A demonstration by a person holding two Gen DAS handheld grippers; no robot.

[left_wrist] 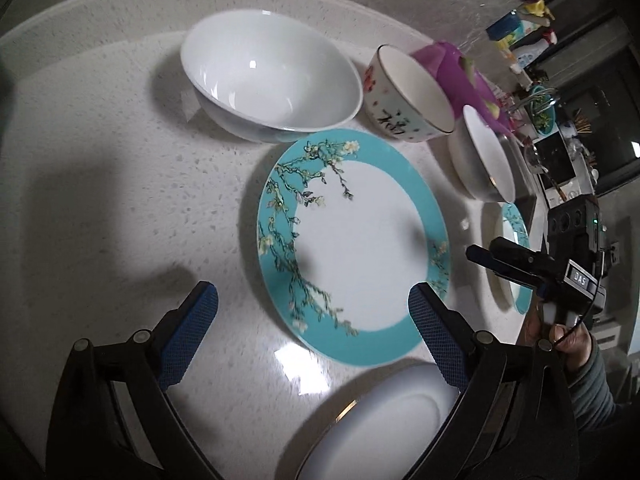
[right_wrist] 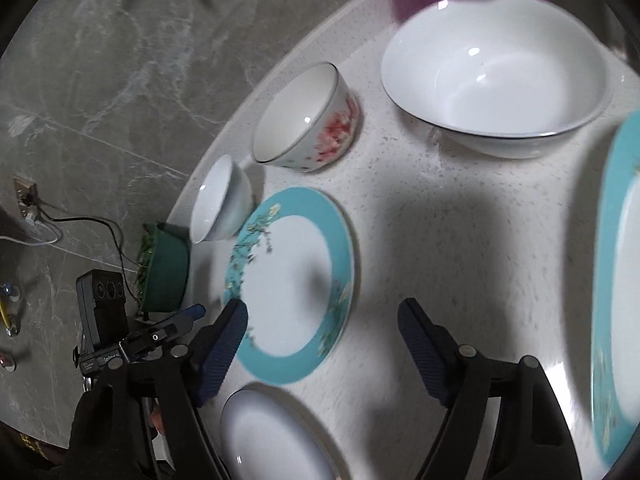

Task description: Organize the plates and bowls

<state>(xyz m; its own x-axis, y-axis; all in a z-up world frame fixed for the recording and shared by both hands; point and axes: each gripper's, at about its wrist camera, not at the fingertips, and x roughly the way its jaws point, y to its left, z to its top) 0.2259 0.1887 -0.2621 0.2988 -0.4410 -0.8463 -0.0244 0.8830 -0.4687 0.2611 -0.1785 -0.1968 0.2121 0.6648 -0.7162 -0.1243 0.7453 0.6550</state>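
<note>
Round white table (left_wrist: 100,160) carries all the crockery. Large teal-rimmed plate (left_wrist: 352,248) lies flat at centre, directly ahead of the left gripper (left_wrist: 314,300), whose jaws stand wide and hold nothing. Large white bowl (left_wrist: 272,84) sits beyond it, far side. Smaller teal-rimmed plate (right_wrist: 292,284) lies just ahead of the right gripper (right_wrist: 322,326), also wide open and empty. Patterned bowl (right_wrist: 308,120) and small white bowl (right_wrist: 220,200) stand beyond that plate. Judgement: each plate is nearest its own gripper; round, so no long axis.

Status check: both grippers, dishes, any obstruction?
Left gripper and right gripper: jaws open, empty. Large teal-rimmed floral plate flat on white speckled table, unstacked. Nothing in the way.
</note>
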